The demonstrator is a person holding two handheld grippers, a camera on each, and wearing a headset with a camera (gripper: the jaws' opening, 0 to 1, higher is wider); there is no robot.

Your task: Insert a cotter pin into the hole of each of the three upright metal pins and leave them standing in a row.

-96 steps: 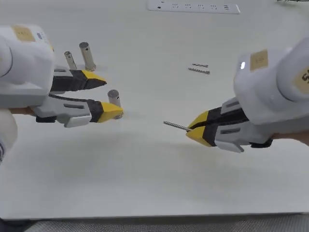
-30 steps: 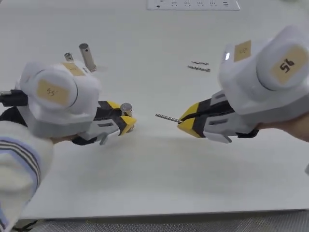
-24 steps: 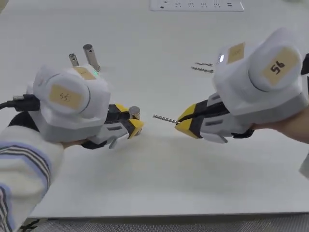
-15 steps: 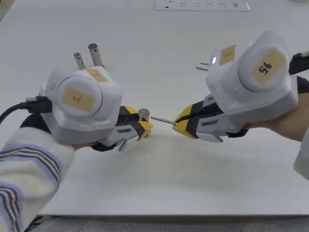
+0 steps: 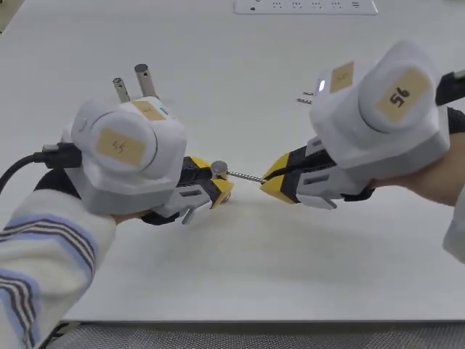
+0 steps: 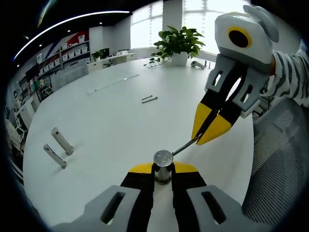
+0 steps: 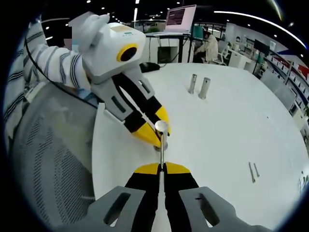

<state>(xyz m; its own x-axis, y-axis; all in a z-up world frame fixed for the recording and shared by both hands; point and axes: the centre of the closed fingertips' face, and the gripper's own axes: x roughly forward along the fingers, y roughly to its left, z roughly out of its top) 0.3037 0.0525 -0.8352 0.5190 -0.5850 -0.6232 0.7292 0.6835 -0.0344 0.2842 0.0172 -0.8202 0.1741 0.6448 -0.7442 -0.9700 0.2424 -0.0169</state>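
The left hand-held gripper point(image 5: 218, 189) clamps one upright metal pin point(image 5: 218, 169) on the table point(image 5: 240, 254), probably to steady it. The right hand-held gripper point(image 5: 272, 182) pinches a cotter pin point(image 5: 245, 176) level, its tip at that pin's top, lined up to slide through.

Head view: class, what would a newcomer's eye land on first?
Two yellow-tipped grippers meet mid-table: the left gripper clamps an upright metal pin, and the right gripper holds a cotter pin with its tip at that pin's head. Two more metal pins stand beyond the left gripper.
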